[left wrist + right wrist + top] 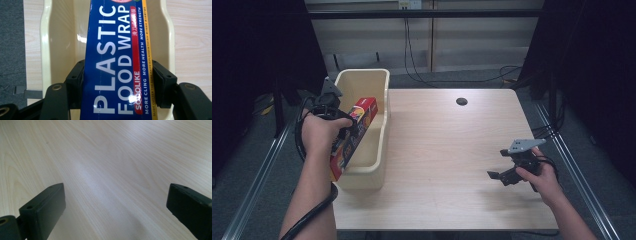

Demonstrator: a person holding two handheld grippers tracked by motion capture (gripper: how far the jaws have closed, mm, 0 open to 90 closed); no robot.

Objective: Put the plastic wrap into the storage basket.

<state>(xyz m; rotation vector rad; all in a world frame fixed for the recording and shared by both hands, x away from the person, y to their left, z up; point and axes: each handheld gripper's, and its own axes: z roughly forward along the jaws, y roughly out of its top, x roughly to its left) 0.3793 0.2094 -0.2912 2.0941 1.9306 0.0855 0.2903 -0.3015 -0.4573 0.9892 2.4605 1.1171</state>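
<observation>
A long blue and red plastic food wrap box (354, 134) slants across the near wall of a cream plastic bin (377, 150) at the table's left edge, one end over the bin's inside. My left gripper (346, 131) is shut on it. In the left gripper view both black jaws press the sides of the box (117, 65), with the bin (57, 37) below. Over bare wood at the table's right, my right gripper (498, 172) is open with nothing between its jaws. The right gripper view has its gripper (115, 207) held just above the tabletop.
The wooden table (447, 145) has a dark round cable hole (461, 101) near its far edge. Metal rails run along both sides of the table on the floor. Cables lie on the floor beyond the far edge.
</observation>
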